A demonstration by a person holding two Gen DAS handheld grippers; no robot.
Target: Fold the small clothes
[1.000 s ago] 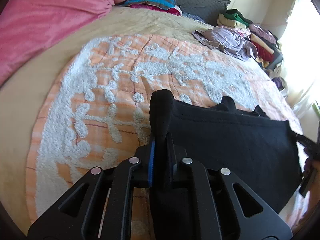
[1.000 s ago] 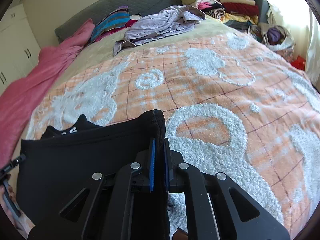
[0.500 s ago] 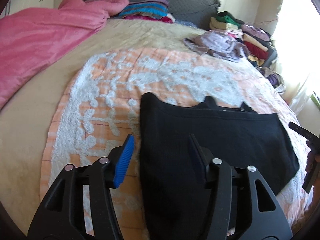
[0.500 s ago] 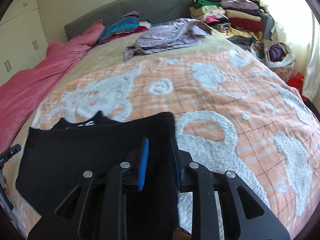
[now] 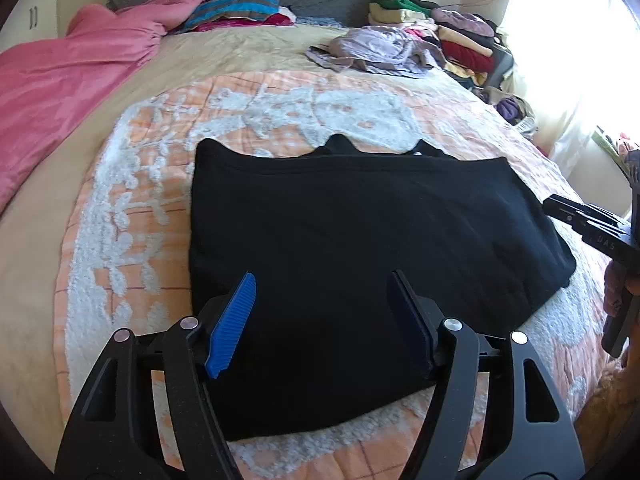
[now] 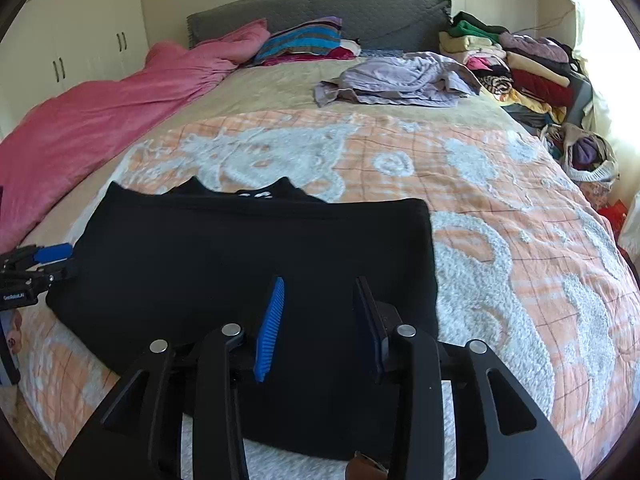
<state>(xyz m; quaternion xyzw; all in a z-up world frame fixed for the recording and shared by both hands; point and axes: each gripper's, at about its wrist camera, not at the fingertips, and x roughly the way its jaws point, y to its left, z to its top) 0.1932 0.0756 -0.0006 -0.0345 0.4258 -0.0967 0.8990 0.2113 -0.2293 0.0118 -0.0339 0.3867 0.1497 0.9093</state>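
A black garment (image 5: 360, 240) lies folded flat on the orange and white bedspread (image 5: 132, 208); it also shows in the right wrist view (image 6: 248, 256). Two dark points of it stick out past the far folded edge. My left gripper (image 5: 324, 280) is open and empty, raised over the garment's near left part. My right gripper (image 6: 320, 286) is open and empty, raised over its near right part. The right gripper's body shows at the right edge of the left wrist view (image 5: 592, 228), and the left gripper at the left edge of the right wrist view (image 6: 36, 264).
A pink blanket (image 6: 100, 120) lies along the bed's left side. A lilac heap of clothes (image 6: 400, 78) lies at the far right, with stacked folded clothes (image 6: 516, 64) behind it. Striped pillows (image 6: 304, 42) lean on the grey headboard (image 6: 320, 8). A basket (image 6: 588, 156) stands beside the bed.
Both grippers let go of the garment's folded edge, opened and drew back toward the near side. The garment now lies flat and folded in half.
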